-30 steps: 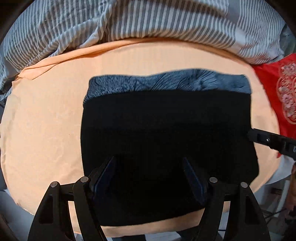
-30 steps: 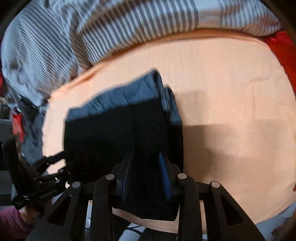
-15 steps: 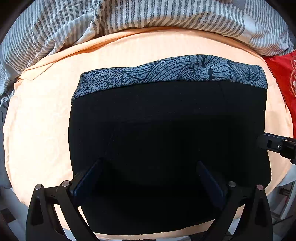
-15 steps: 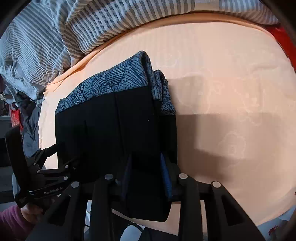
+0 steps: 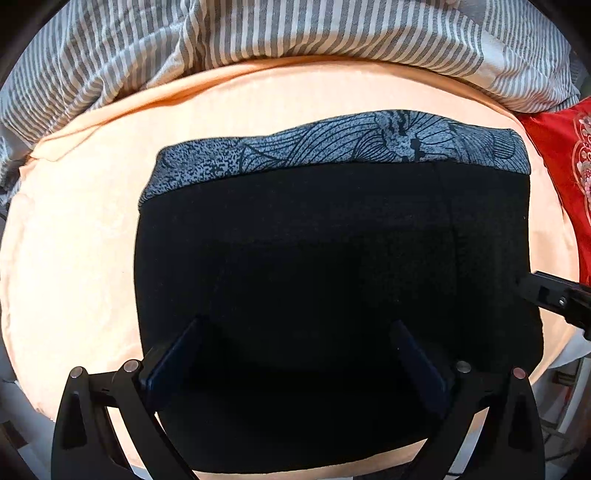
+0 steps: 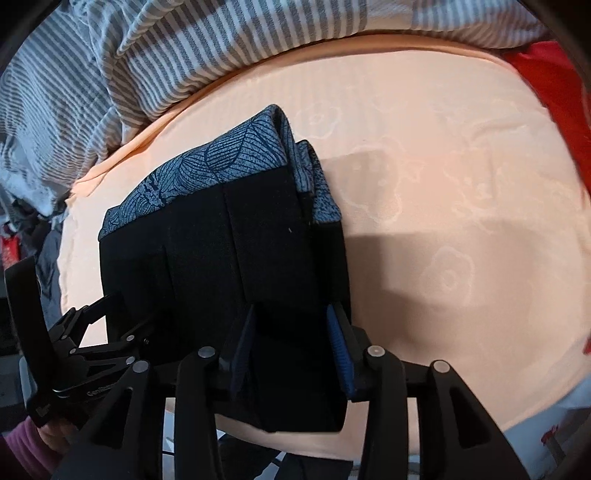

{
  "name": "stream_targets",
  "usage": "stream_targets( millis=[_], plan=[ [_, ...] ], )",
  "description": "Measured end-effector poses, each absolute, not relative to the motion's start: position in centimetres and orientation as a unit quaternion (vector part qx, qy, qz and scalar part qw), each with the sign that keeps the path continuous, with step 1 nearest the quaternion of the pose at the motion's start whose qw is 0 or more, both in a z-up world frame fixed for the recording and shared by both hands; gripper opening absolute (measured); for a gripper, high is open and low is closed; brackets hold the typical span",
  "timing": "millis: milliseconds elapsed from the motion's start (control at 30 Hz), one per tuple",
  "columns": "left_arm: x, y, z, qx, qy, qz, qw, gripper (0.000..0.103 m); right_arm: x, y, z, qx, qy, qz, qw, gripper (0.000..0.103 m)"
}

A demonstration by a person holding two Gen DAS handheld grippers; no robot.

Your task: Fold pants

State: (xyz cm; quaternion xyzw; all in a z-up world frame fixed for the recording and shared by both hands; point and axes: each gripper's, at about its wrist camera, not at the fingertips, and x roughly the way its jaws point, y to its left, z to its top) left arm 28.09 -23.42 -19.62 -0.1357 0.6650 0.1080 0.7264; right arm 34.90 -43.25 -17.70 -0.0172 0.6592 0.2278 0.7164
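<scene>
Here the left gripper (image 5: 295,354) hangs spread wide over the folded pants (image 5: 332,266), pads clear of the cloth. The right gripper (image 6: 291,347) is opening, the pants' near edge still between its pads. The pants lie flat on the peach sheet (image 5: 74,240), beside a striped duvet (image 5: 295,33).

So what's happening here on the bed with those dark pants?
A person is folding pants with two handheld grippers. The black pants, with a grey-blue patterned band along the far edge, lie folded into a compact rectangle on the peach sheet. The left gripper hangs wide open above them, holding nothing. The right gripper straddles the fold's right edge, its jaws opening to let go. A striped duvet is bunched behind.
</scene>
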Motion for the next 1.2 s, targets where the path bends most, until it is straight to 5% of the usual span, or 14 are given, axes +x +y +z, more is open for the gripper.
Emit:
stream_targets(
  millis=[100, 433, 567, 1200],
  plan=[
    [27.6, -23.6, -18.8, -0.125, 0.670, 0.103, 0.725, 0.102, 33.6, -43.3, -16.8, -0.016, 0.659, 0.229, 0.717, 0.077],
    [22.7, -23.1, -13.7, -0.119, 0.669, 0.113, 0.725, 0.102, 29.0, -43.4, -14.5, -0.026, 0.654, 0.214, 0.725, 0.084],
    [20.6, -23.1, -13.0, -0.121, 0.674, 0.119, 0.719, 0.102, 27.7, -43.5, -14.1, -0.026, 0.645, 0.208, 0.735, 0.103],
    [19.3, -24.8, -12.2, -0.112, 0.674, 0.131, 0.719, 0.102, 25.3, -43.0, -14.0, -0.048, 0.628, 0.178, 0.756, 0.103]
  ],
)
